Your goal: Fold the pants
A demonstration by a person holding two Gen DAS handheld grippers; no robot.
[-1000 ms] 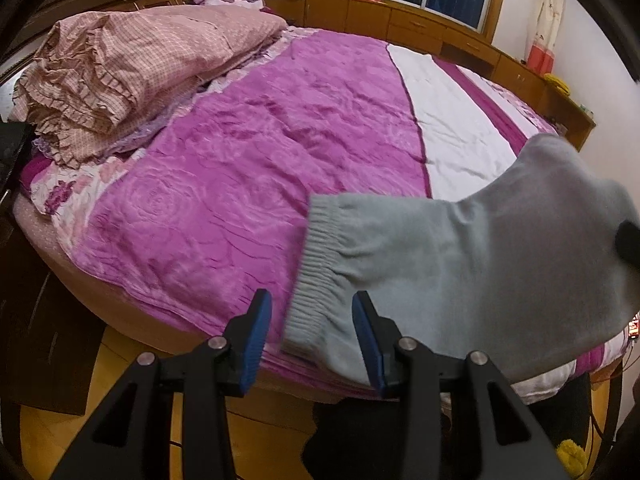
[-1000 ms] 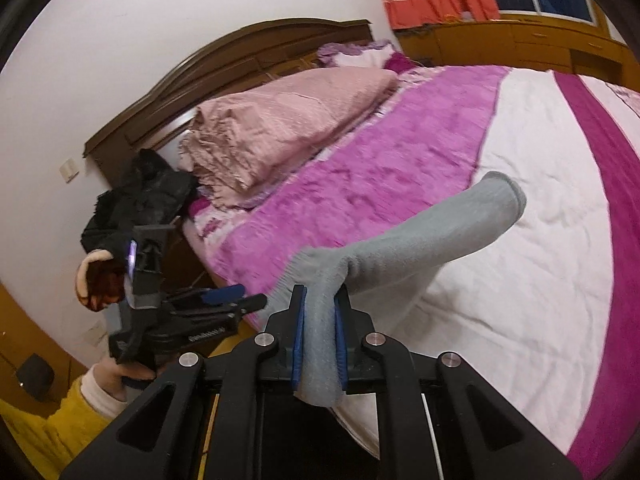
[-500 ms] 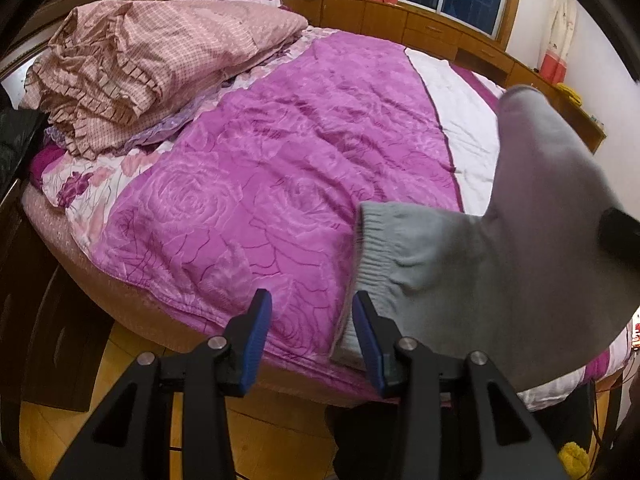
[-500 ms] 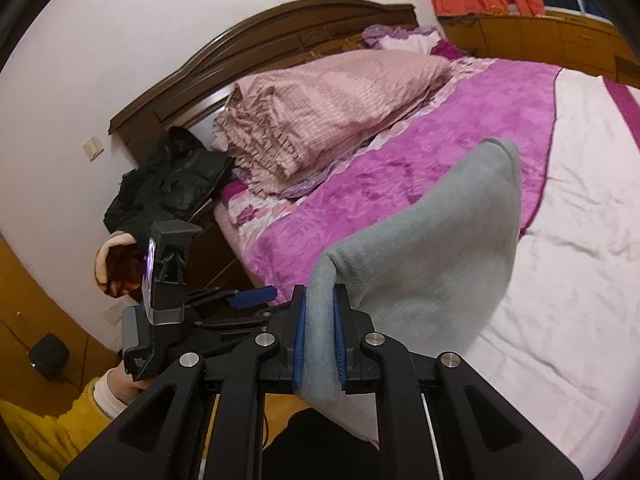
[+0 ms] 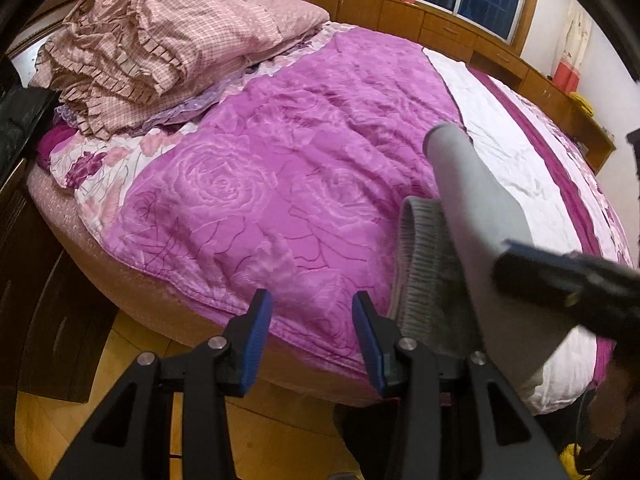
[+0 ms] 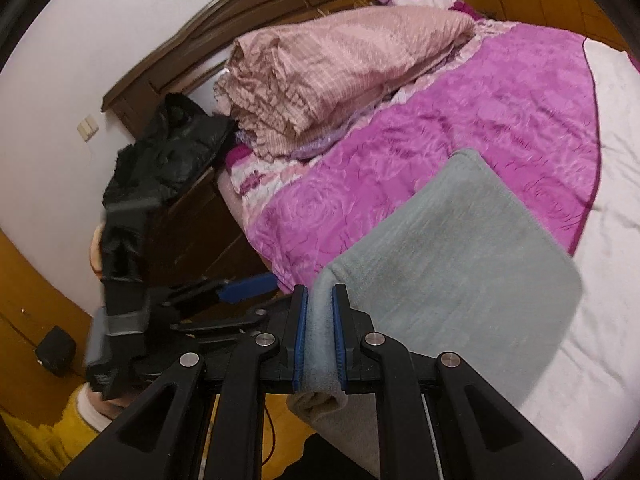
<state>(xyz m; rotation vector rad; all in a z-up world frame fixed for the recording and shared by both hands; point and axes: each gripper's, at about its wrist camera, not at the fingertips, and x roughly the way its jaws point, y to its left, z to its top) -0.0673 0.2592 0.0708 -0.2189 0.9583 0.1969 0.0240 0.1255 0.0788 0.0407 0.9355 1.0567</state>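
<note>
The grey pants point(image 6: 460, 252) hang folded over the near edge of the bed. My right gripper point(image 6: 320, 312) is shut on a thick grey fold of them and holds it up. In the left wrist view the pants point(image 5: 468, 184) rise at the right, with the ribbed waistband point(image 5: 420, 272) below. My left gripper point(image 5: 310, 312) is open and empty, just left of the waistband, above the bed's edge. The right gripper shows there as a blurred dark bar point(image 5: 560, 280). The left gripper shows in the right wrist view point(image 6: 224, 296) at lower left.
The bed has a purple rose-pattern quilt point(image 5: 280, 184) and a white sheet point(image 5: 520, 160). A pink ruffled duvet point(image 5: 160, 48) lies piled near the headboard point(image 6: 240, 32). A black jacket point(image 6: 168, 152) lies on the nightstand. Wooden cabinets point(image 5: 460, 28) line the far wall.
The right gripper has lifted the pants and swung them toward the left, so the cloth stands up folded. The left gripper stays open and has shifted left of the waistband.
</note>
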